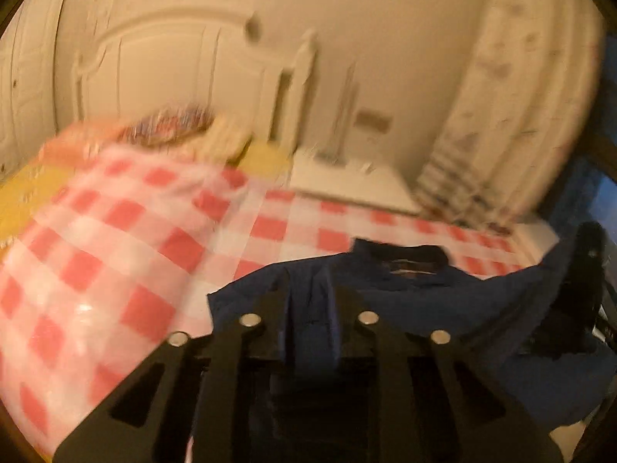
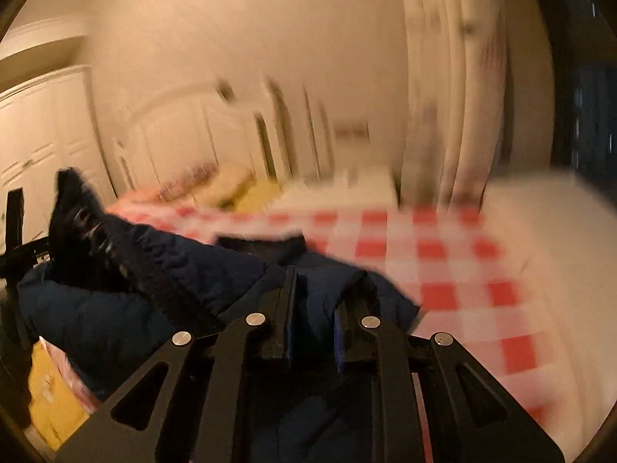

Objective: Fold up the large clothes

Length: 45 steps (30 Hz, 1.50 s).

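A dark navy garment (image 1: 443, 301) with a collar lies on a bed with a red and white checked cover (image 1: 96, 254). My left gripper (image 1: 312, 289) is shut on a fold of the navy fabric at its near edge. The right gripper shows as a dark shape at the right of the left wrist view (image 1: 578, 293). In the right wrist view my right gripper (image 2: 327, 285) is shut on the navy garment (image 2: 135, 308), which bunches up to the left. The left gripper shows there at far left (image 2: 77, 223), also in the fabric. Both views are blurred.
Pillows (image 1: 169, 131) and a yellow sheet (image 1: 23, 196) lie at the head of the bed. A white headboard (image 1: 162, 65), a white nightstand (image 1: 347, 177) and a patterned curtain (image 1: 513, 108) stand beyond. A white wardrobe (image 2: 42, 135) is at left.
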Each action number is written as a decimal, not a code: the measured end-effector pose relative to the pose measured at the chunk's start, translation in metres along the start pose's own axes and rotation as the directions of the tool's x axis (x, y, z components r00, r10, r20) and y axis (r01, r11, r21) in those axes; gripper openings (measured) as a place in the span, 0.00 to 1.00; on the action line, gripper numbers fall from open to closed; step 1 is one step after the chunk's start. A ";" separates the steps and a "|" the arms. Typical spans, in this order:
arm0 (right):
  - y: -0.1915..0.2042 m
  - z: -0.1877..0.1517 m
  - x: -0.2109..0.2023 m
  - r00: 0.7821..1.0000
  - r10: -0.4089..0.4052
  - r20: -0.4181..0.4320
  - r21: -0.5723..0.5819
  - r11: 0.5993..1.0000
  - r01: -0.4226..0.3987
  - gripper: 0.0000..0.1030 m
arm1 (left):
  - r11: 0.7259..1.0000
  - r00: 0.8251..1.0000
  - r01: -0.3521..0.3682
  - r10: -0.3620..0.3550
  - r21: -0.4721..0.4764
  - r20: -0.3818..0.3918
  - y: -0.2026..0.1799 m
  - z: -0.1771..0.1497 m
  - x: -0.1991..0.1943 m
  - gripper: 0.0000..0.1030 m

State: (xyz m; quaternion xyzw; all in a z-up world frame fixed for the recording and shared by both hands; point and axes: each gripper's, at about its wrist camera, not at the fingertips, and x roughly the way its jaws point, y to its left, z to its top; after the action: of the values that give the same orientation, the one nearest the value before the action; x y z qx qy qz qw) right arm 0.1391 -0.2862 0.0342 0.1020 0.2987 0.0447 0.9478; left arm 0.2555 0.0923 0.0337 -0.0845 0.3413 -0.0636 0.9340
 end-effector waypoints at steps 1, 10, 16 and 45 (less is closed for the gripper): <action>-0.014 0.003 0.027 0.997 0.024 -0.069 0.074 0.997 -0.019 0.19 | 1.000 1.000 -0.007 0.007 -0.016 -0.025 0.004 0.006 0.018 0.35; -0.105 -0.006 0.076 0.990 0.105 -0.090 0.324 0.943 -0.071 0.93 | 0.999 1.000 -0.023 0.023 -0.033 -0.013 0.072 0.052 0.070 0.80; -0.106 0.002 0.092 0.981 0.086 -0.174 0.194 0.980 -0.052 0.93 | 0.980 0.971 0.148 -0.118 0.134 -0.208 0.045 0.021 0.111 0.84; -0.078 0.023 0.201 0.951 -0.179 -0.251 0.032 0.981 0.193 0.17 | 0.944 0.953 -0.208 0.255 0.255 -0.166 -0.019 0.024 0.207 0.14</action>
State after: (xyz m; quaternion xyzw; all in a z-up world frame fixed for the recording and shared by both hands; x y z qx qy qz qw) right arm 0.3186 -0.3364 -0.0764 0.0937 0.4237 -0.0407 0.9000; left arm 0.4273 0.0403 -0.0739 0.0739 0.4296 -0.0007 0.9000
